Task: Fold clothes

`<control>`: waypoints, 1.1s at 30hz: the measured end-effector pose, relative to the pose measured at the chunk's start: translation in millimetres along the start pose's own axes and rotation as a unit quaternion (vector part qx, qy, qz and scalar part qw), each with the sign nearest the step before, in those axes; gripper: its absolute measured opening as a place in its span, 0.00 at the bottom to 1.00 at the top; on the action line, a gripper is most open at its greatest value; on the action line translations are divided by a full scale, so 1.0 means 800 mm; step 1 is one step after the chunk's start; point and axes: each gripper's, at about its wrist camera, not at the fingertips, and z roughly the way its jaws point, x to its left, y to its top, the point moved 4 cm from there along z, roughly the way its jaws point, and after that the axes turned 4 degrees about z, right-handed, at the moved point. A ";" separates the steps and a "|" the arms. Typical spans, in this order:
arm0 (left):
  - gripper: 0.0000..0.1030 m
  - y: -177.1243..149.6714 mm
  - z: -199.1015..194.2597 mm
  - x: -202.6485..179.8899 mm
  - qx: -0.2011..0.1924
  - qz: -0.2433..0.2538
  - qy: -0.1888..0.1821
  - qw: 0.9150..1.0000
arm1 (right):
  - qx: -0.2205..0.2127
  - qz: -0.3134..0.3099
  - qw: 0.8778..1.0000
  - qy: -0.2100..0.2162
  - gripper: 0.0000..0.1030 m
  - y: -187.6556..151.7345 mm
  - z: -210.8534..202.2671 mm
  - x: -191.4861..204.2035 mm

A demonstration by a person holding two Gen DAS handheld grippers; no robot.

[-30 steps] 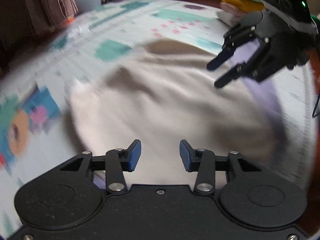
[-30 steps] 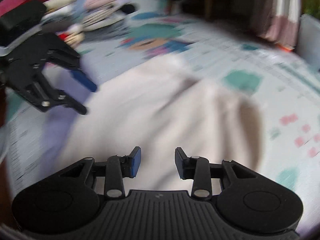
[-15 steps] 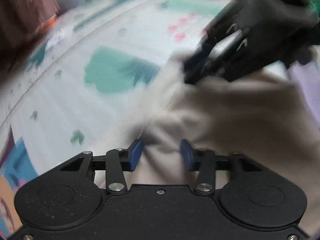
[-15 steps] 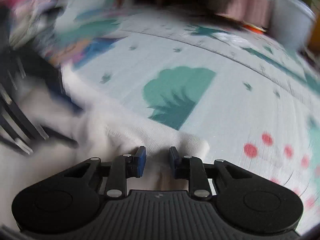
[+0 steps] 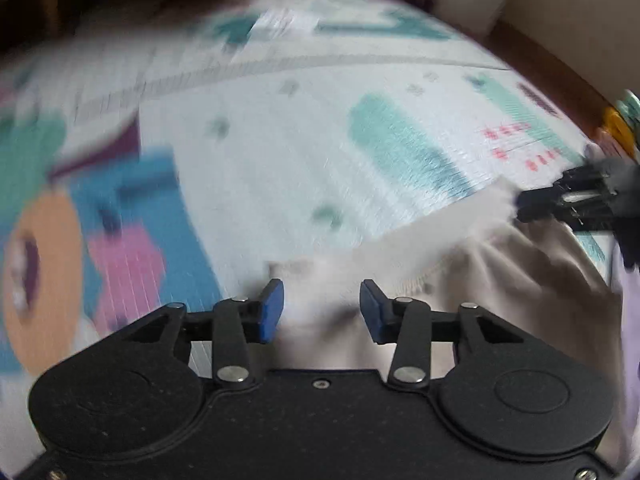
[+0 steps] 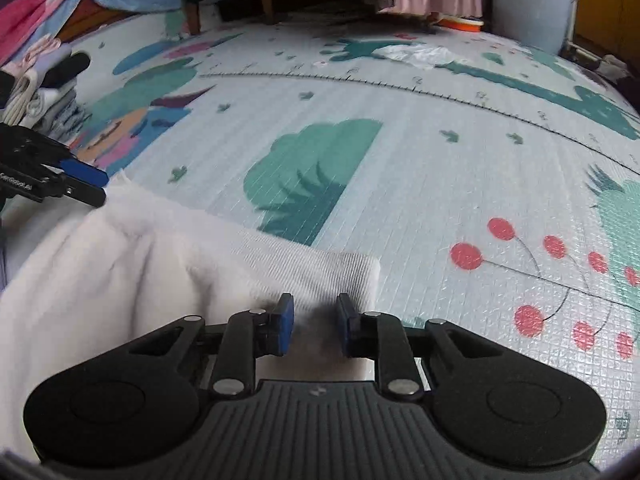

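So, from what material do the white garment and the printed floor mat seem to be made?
White garment: likely soft woven or knitted cotton, matte; fine ribbed weave at its edge and loose folds. Floor mat: probably foam or plastic, slightly glossy; embossed grid texture under the printed trees.

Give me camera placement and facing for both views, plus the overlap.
Left wrist: sits on the left gripper, angled down at the white garment and play mat; its jaws are closing, cloth between them; right gripper at right edge.
Right wrist: on the right gripper, facing the garment corner; left gripper at left.
Shared: garment, mat, each other's gripper.
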 end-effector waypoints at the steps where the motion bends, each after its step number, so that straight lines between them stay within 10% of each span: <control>1: 0.41 0.002 -0.002 -0.007 -0.005 0.012 -0.011 1.000 | -0.016 -0.009 1.000 0.005 0.23 0.001 -0.008 0.005; 5: 0.38 -0.023 0.028 -0.001 0.043 0.013 0.000 0.999 | 0.004 -0.056 0.998 -0.001 0.23 -0.015 0.006 0.017; 10: 0.34 -0.021 0.026 0.044 0.034 -0.138 -0.039 0.989 | 0.003 -0.004 1.000 0.005 0.21 -0.011 -0.003 -0.007; 16: 0.28 -0.019 0.026 0.055 0.038 -0.153 -0.022 0.987 | 0.007 0.023 1.000 -0.002 0.19 -0.007 -0.005 -0.011; 23: 0.28 0.018 0.006 -0.016 -0.024 -0.054 0.002 0.998 | -0.052 -0.089 0.995 -0.008 0.24 0.015 -0.018 0.057; 33: 0.30 0.004 0.071 -0.126 0.020 0.110 0.044 0.993 | 0.000 -0.237 0.971 -0.020 0.23 -0.013 0.025 0.133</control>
